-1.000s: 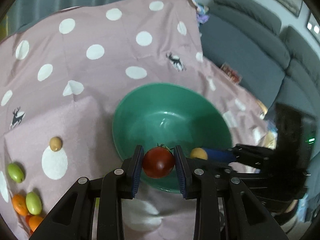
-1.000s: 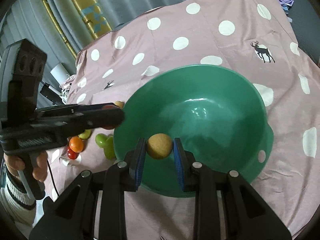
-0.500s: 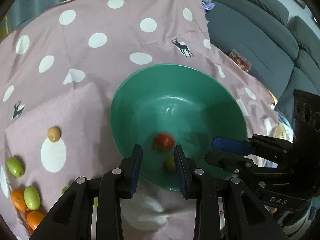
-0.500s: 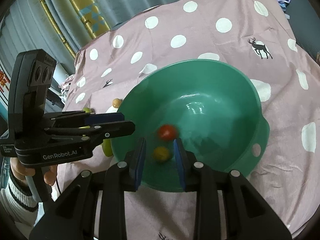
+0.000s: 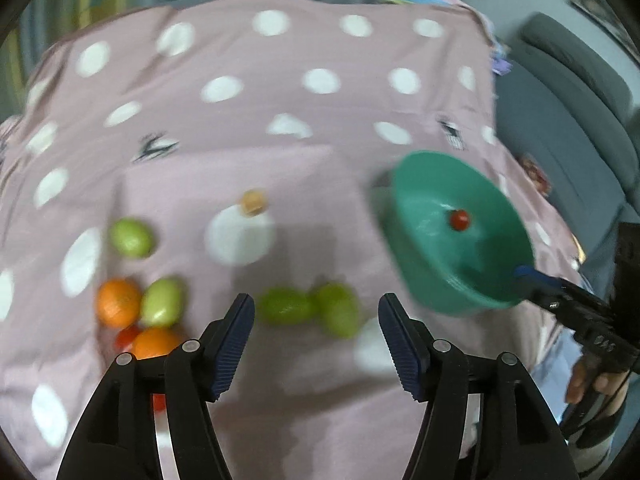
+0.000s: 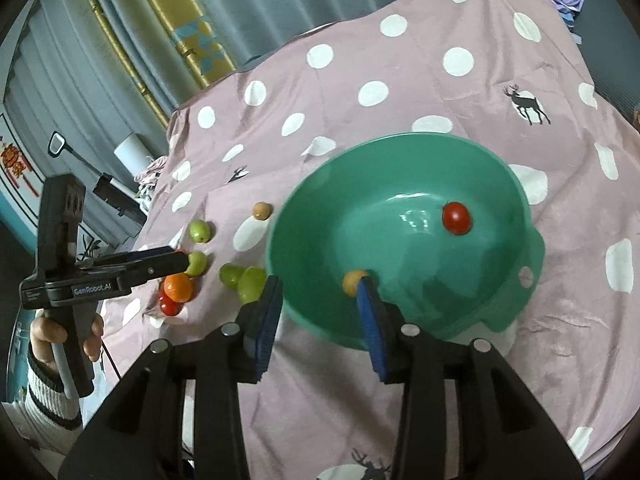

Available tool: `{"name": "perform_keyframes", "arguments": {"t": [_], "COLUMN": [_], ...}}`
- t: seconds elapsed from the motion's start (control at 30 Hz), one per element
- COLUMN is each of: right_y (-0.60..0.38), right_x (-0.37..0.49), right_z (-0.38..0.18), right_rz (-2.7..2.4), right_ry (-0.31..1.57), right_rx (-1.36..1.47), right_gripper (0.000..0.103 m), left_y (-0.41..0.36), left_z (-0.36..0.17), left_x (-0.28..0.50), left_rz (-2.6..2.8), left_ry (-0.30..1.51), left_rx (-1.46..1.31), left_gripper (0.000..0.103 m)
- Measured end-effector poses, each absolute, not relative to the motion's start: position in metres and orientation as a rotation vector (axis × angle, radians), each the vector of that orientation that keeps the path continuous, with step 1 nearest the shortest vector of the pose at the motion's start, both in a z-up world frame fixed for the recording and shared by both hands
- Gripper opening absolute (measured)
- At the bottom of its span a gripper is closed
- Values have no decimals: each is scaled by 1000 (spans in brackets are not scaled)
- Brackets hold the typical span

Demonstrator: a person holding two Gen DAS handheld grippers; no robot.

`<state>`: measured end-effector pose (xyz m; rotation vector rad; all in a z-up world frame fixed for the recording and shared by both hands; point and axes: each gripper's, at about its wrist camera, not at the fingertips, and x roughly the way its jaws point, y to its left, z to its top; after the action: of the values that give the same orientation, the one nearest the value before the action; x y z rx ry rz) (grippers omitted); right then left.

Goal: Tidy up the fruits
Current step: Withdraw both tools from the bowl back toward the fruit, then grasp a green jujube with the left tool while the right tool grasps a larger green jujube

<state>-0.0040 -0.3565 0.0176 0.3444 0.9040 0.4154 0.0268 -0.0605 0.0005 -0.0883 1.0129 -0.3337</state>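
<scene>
Reaching for the next fruit — left gripper [image 5: 316, 340] jaws just opened wide, empty, above two green fruits [image 5: 308, 309]; right gripper [image 6: 318, 312] jaws just parted, yellow fruit [image 6: 353, 282] released into green bowl [image 6: 516, 188].

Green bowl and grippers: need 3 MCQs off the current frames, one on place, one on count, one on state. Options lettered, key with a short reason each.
1. Where does the red tomato lie?
A. on the cloth beside the oranges
B. inside the green bowl
C. between the left gripper's fingers

2. How many fruits lie in the bowl?
A. none
B. two
C. five

3. How does the left gripper stand?
A. open, with nothing between its fingers
B. shut on a green fruit
C. shut on the bowl's rim

Key:
1 B: the right wrist view shows the tomato on the bowl's inner wall.
2 B: only the tomato and a yellow fruit show inside it.
3 A: its jaws have just been opening and stand wide apart above the pink cloth, pressing on nothing.
</scene>
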Motion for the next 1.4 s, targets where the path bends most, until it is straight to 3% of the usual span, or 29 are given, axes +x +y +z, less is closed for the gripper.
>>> {"name": "perform_keyframes", "arguments": {"t": [0.5, 1.4], "right_y": [-308, -228], "right_x": [-18, 5], "right_z": [25, -14], "right_rz": [534, 592], "right_ry": [931, 1086], "right_rx": [284, 130], "right_gripper": [46, 51], "left_y": [60, 35], "left_z": [-20, -48], "left_x": [-38, -30], "left_rz": [-64, -259], "left_ry": [1047, 1084], "left_rx": [-215, -250], "left_gripper": [65, 65]}}
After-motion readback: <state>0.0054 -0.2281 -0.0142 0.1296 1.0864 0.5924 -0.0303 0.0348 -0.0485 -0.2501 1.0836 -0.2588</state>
